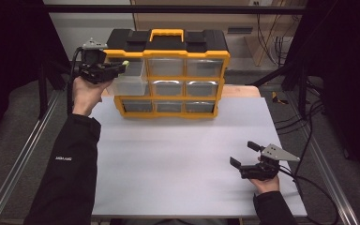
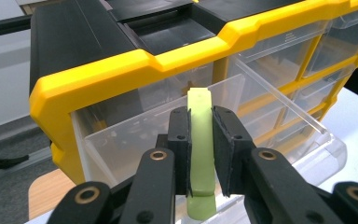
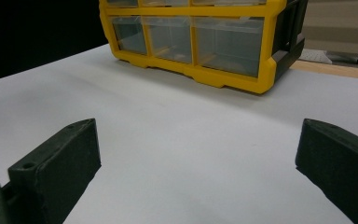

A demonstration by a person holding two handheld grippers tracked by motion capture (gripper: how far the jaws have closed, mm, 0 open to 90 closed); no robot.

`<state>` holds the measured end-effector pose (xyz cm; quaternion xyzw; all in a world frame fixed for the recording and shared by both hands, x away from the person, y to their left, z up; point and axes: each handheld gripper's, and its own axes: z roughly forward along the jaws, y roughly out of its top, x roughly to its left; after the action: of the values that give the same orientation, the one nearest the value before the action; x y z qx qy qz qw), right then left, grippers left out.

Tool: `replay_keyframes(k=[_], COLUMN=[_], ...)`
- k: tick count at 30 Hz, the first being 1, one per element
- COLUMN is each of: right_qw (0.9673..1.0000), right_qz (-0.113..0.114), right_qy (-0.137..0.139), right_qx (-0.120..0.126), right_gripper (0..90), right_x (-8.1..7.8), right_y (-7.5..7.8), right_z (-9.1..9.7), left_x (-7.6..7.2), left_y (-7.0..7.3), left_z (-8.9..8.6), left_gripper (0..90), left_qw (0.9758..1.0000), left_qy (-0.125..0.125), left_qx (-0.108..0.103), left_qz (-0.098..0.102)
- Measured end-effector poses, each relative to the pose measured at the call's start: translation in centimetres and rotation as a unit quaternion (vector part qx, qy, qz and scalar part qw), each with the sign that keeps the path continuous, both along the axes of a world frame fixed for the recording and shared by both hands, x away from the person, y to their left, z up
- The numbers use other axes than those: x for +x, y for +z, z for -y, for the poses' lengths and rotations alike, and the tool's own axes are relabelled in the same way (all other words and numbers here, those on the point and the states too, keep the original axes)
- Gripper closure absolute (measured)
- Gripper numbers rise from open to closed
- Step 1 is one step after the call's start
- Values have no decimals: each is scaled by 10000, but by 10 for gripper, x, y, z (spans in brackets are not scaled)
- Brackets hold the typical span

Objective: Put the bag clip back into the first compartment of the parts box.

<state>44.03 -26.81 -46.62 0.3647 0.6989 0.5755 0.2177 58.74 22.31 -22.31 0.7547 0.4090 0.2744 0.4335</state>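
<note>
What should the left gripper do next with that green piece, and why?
Probably lower it into the open drawer and release. The left gripper is shut on the green piece, held right above the pulled-out top-left drawer of the organizer.

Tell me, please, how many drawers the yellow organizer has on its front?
9, in three rows of three on the organizer. Eight sit closed; the top-left drawer is pulled out, below the green piece clamped in the left tongs. None seem hidden.
</note>
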Motion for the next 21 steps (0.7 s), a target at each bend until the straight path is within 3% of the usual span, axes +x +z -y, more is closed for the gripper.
replay_keyframes(k=[5, 12, 16, 21], right_qw=[10000, 10000, 10000, 10000], right_qz=[1, 0, 5, 16], right_qy=[2, -4, -13, -24], right_qx=[8, 7, 30, 27], right_gripper=[5, 5, 5, 5], right_x=[0, 0, 0, 0], right_y=[0, 0, 1, 1], right_z=[0, 0, 0, 1], left_x=[-1, -10, -20, -35], left_y=[0, 3, 7, 9], left_z=[1, -4, -7, -11], left_gripper=[721, 653, 528, 387], left_qw=[10000, 9993, 9973, 9922], left_qy=[24, -162, -365, -641], left_qx=[19, -295, -530, -861], left_qz=[43, 183, 354, 630])
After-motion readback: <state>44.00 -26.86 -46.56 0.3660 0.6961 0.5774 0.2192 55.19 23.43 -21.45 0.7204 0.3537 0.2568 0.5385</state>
